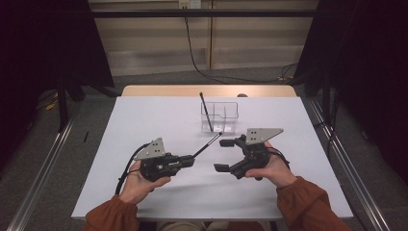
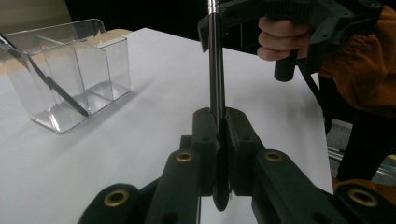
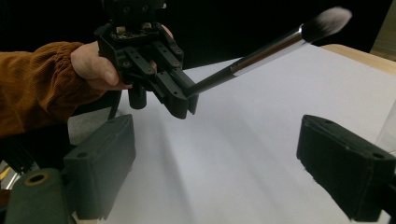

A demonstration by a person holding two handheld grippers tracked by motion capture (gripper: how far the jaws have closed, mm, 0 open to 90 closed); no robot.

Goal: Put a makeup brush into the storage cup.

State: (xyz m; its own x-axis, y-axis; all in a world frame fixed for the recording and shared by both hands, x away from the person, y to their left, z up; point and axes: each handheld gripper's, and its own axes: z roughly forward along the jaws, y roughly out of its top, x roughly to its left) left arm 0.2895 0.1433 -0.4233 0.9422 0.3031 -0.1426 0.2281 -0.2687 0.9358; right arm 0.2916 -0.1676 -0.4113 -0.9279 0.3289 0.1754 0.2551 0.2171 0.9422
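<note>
A: Surface first. White table (image 1: 159, 120) with a wooden edge at the far side, grey floor around it, dark curtains left and right, a cable hanging down the back wall.

B: Nearest things?

A: Two hands in rust-orange sleeves at 6 o'clock in the high view. The left gripper (image 1: 190, 160) sits at about 7 o'clock from table centre, jaws pressed together on the handle end of a makeup brush (image 1: 208, 144). The left gripper view shows the handle (image 2: 215, 70) pinched tight between the two black jaws and running straight away from the camera.

B: Brush orientation?

A: It is off the table and slants from the left gripper toward 1 o'clock. The bristle tip is near the front of the clear organizer. The right gripper view shows the dark handle, silver ferrule and fluffy pale tip (image 3: 327, 23) raised above the white surface.

B: Right gripper?

A: The right gripper (image 1: 224, 155) is at about 5 o'clock, jaws spread wide with nothing between them. It is just beside the brush tip, not touching it.

B: Farther out?

A: The clear organizer (image 1: 230, 109) with divided compartments stands at 12 o'clock, past both grippers. A second thin dark tool (image 1: 206, 111) leans in its left compartment, its top sticking out above the rim.
</note>
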